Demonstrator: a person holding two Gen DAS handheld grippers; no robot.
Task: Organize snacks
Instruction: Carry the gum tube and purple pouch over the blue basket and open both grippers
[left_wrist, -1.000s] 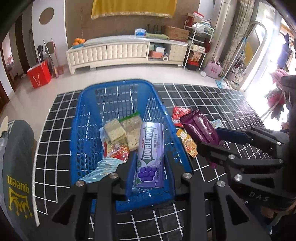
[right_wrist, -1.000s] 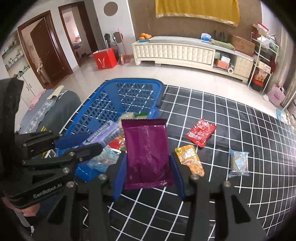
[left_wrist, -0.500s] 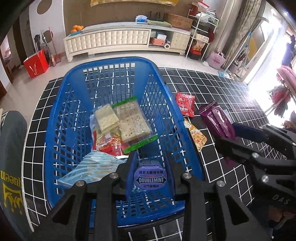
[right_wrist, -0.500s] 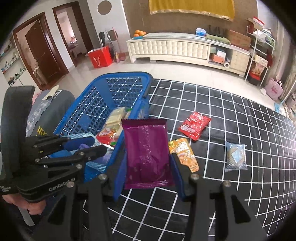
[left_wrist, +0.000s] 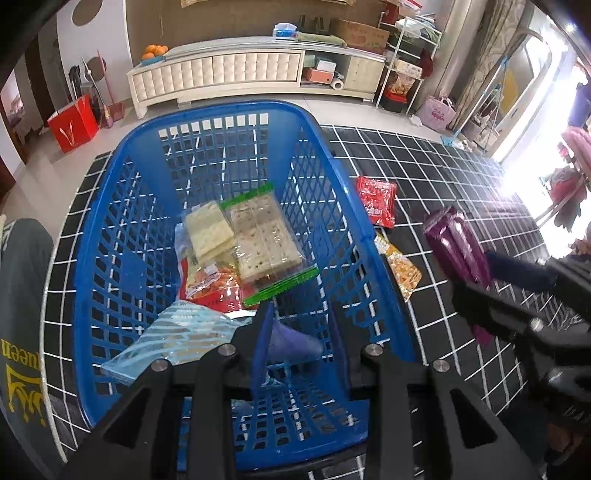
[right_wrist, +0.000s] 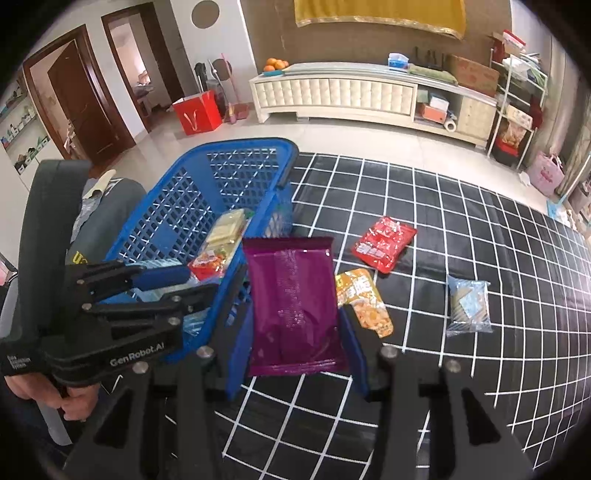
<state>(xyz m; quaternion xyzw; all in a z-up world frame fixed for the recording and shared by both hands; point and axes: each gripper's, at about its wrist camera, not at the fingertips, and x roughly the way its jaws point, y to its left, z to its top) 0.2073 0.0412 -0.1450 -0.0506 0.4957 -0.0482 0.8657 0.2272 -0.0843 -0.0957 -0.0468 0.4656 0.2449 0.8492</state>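
Left gripper (left_wrist: 301, 332) over the blue plastic lattice basket (left_wrist: 110, 236); right gripper (right_wrist: 295, 332) clamps a purple foil snack packet (right_wrist: 295, 302).
Left jaws have just been opening, the purple gum pack (left_wrist: 291, 341) between them, whether still pinched unclear; a red pouch (right_wrist: 384, 243) lies at the packet's two o'clock.

A blue slatted basket (left_wrist: 110, 258) holds cracker packs (left_wrist: 255, 232), a red-orange pouch (left_wrist: 210, 280), a pale blue packet (left_wrist: 173, 339) and a purple gum pack (left_wrist: 291, 341) at its 6 o'clock end. A purple bag (right_wrist: 295, 306) hangs upright; at its 2 o'clock lie a red packet (right_wrist: 384, 243), an orange packet (right_wrist: 365, 302) and a clear blue packet (right_wrist: 467, 306) on the black grid mat (right_wrist: 461, 221).
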